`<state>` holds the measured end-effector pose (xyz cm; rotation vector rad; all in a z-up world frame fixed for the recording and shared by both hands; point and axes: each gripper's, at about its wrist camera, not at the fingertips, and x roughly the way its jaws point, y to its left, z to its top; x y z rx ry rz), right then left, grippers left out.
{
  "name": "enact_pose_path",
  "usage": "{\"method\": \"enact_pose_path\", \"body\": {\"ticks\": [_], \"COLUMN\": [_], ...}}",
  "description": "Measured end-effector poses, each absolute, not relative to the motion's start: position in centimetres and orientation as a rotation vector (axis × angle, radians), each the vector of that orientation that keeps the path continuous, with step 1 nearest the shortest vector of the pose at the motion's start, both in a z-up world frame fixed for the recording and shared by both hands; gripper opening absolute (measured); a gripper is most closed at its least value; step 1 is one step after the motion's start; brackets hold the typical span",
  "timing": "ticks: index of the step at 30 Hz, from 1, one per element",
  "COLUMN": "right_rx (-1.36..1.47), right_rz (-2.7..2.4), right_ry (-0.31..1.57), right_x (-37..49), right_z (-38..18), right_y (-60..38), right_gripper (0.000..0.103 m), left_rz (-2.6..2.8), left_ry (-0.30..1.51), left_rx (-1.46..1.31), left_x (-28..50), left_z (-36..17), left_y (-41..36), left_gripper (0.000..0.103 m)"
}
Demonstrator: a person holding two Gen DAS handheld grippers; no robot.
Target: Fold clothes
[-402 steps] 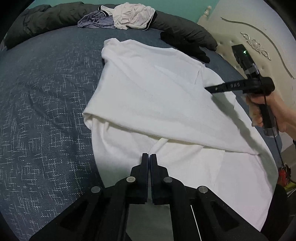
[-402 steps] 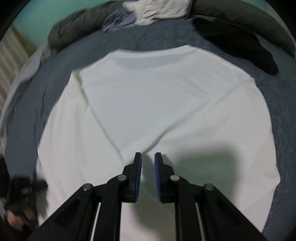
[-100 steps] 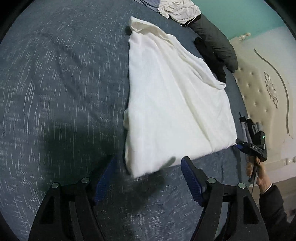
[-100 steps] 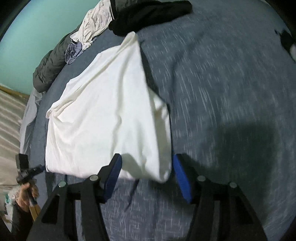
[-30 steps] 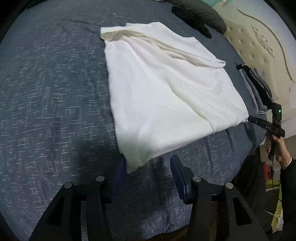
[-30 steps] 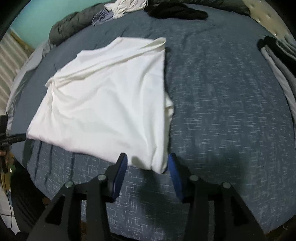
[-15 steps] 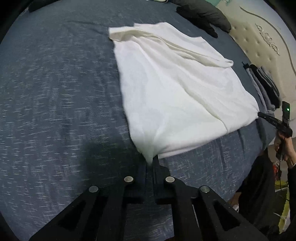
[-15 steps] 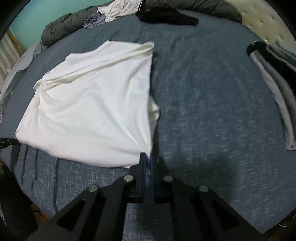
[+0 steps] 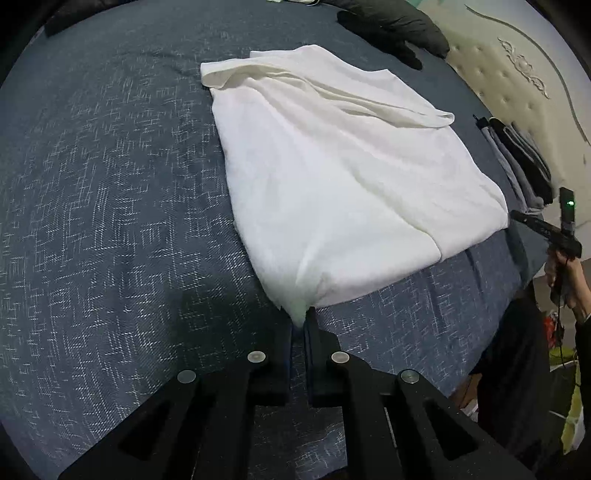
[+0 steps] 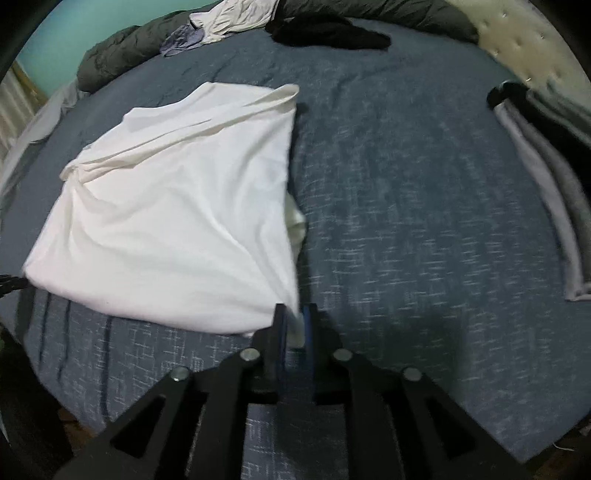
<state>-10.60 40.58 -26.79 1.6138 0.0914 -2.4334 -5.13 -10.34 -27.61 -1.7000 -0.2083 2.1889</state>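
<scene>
A white garment [image 9: 332,177], folded to a rough rectangle, is spread on the blue patterned bed cover [image 9: 103,206], with its near edge close to the near edge of the bed. In the left wrist view, its near left corner is pinched between the fingers of the left gripper [image 9: 299,321], which are pressed together on the cloth. In the right wrist view, the near right corner of the same garment [image 10: 177,214] is clamped between the fingers of the right gripper [image 10: 294,321], and a small bulge of cloth is seen along the right edge. The cloth is drawn into creases running from each held corner. At the right edge of the left wrist view, the right gripper [image 9: 546,230] is seen held by a hand [image 9: 565,277]. A stack of folded dark and grey clothes [image 10: 543,177] lies on the bed to the right, well apart from the garment. At the far side, a dark quilt [image 10: 122,55], a black garment [image 10: 328,33] and a pile of pale clothes [image 10: 229,18] are seen. A cream tufted headboard [image 9: 517,92] stands at the far right.
</scene>
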Motion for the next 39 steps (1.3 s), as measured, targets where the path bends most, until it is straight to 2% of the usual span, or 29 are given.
{"method": "enact_pose_path", "body": {"ticks": [2,4,6,11,12,13,16,29,39], "right_rx": [1.557,1.528,1.548,1.634,1.648,1.653,1.644,1.554,1.579], "right_rz": [-2.445,-2.393,-2.334,-2.294,-2.293,-2.295,-2.310,-2.397,-2.367], "right_ry": [0.062,0.075,0.117,0.216,0.206,0.192,0.129,0.120,0.112], "right_x": [-10.2,-9.9,-9.8,-10.3,-10.4,-10.3,-10.0,-9.7,-9.5], "right_z": [-25.7,-25.2,-25.6,-28.1,-28.5,-28.8,-29.0,-26.6,-27.4], "right_y": [40.3,38.9,37.3,35.2,35.3,35.4,36.3,38.0,37.9], "right_gripper": [0.015,0.031,0.038,0.038,0.031,0.012,0.003,0.002,0.002], "left_rz": [2.188,2.191,2.196,2.206,2.209,2.210,2.216,2.283,2.283], "left_ry": [-0.209,-0.207,-0.215,-0.209,-0.208,-0.209,-0.196,-0.171,-0.082], "left_rx": [-1.704,-1.707,-1.704,-1.702,-1.699,-1.698,-1.698,-1.721,-1.740], "left_x": [-5.3,-5.3,-5.3,-5.1,-5.4,-5.4,-5.5,-5.7,-5.2], "left_z": [-27.6,-27.7,-27.6,-27.5,-27.5,-27.5,-27.4,-27.4,-27.8], "left_y": [-10.3,-10.3,-10.4,-10.5,-10.0,-10.0,-9.9,-11.4,-11.3], "left_gripper": [0.006,0.006,0.006,0.006,0.006,0.006,0.006,0.005,0.004]}}
